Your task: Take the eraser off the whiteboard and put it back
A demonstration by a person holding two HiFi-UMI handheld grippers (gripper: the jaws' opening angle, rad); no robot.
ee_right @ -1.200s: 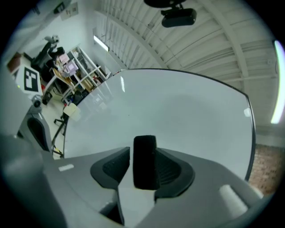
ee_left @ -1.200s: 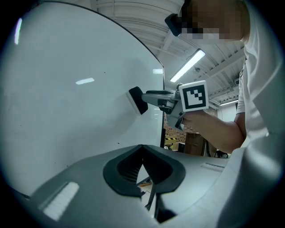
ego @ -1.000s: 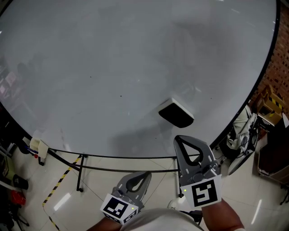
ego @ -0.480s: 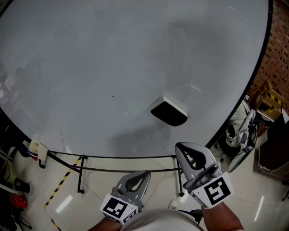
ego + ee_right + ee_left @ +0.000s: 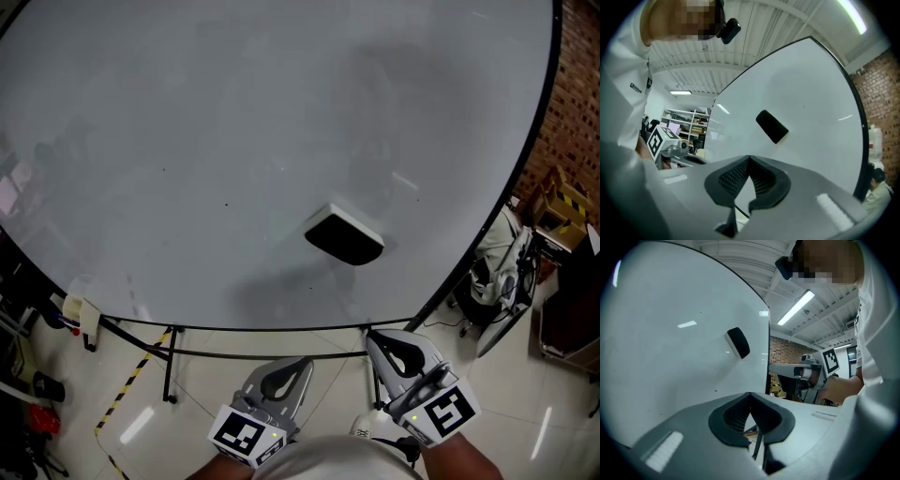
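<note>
Pale board surface fills most of the head view: the whiteboard (image 5: 234, 141) has the black eraser (image 5: 344, 237) stuck flat on it, right of middle. Below its bottom edge, well apart from the eraser, the left gripper (image 5: 289, 364) is clenched on nothing, and the right gripper (image 5: 382, 339) is likewise closed and empty.

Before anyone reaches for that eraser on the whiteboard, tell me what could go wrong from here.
1. The right gripper is shut; reaching like that, it would probably bump the eraser off the whiteboard rather than grip it.
2. The eraser sits tilted on the board, so jaws not rolled to match may pinch a corner and slip.
3. The board's stand has thin legs; a hard push might rock it.
</note>
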